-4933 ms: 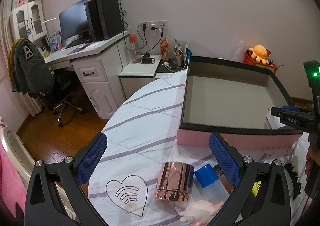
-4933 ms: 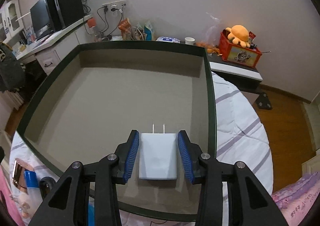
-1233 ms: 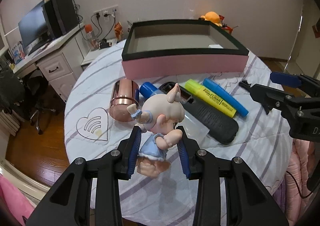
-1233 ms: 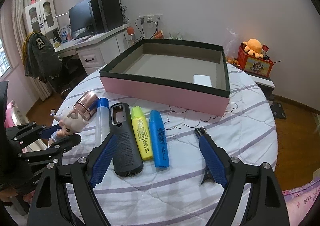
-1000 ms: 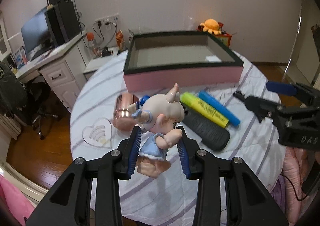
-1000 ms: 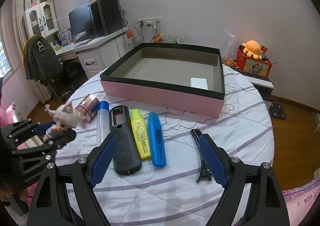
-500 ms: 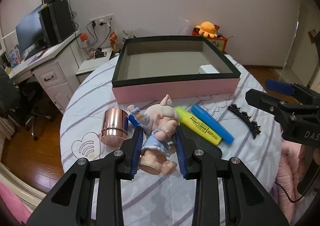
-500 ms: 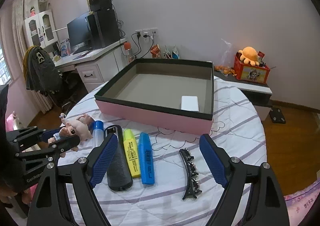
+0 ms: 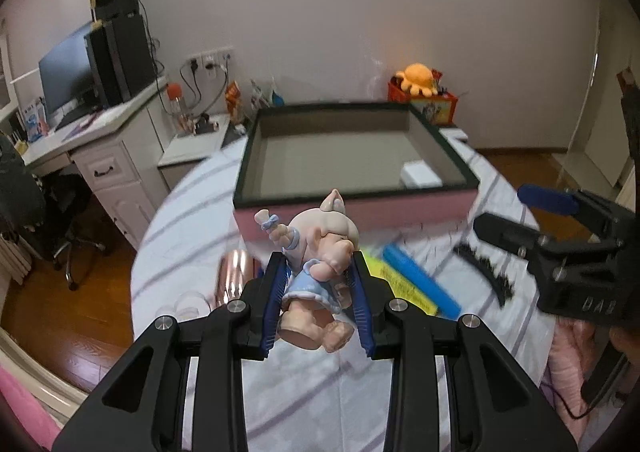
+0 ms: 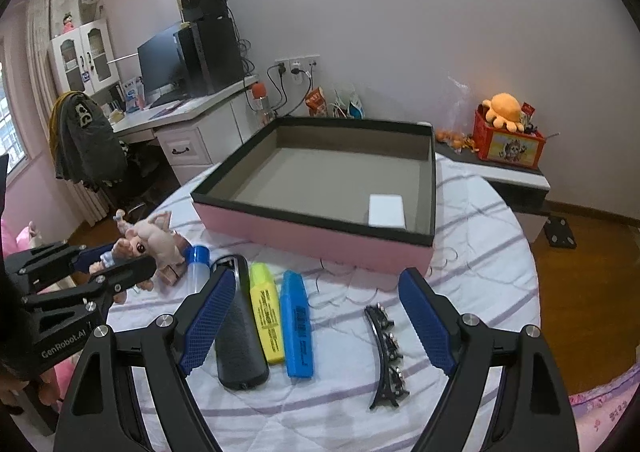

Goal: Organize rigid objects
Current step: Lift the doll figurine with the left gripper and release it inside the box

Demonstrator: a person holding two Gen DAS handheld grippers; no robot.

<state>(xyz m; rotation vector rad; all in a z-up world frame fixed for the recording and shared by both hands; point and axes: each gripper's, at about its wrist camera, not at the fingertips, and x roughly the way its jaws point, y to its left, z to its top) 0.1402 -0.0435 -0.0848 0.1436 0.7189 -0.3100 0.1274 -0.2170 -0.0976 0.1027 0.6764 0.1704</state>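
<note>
Striped tablecloth (image 10: pixel 472 260) below, the left gripper (image 9: pixel 318 300) clamps a pig figurine (image 9: pixel 316 252); keep it level over the pink box (image 9: pixel 352 212) rim before release. Right gripper (image 10: pixel 316 320) gapes empty.

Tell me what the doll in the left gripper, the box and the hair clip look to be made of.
Doll: probably moulded vinyl or resin, smooth matte skin, painted blue dress.
Box: likely cardboard, thin straight walls, pink outside, dull grey lining, dark rim.
Hair clip: seemingly black plastic or metal, slightly glossy, with small pale studs; too small to be sure.
</note>
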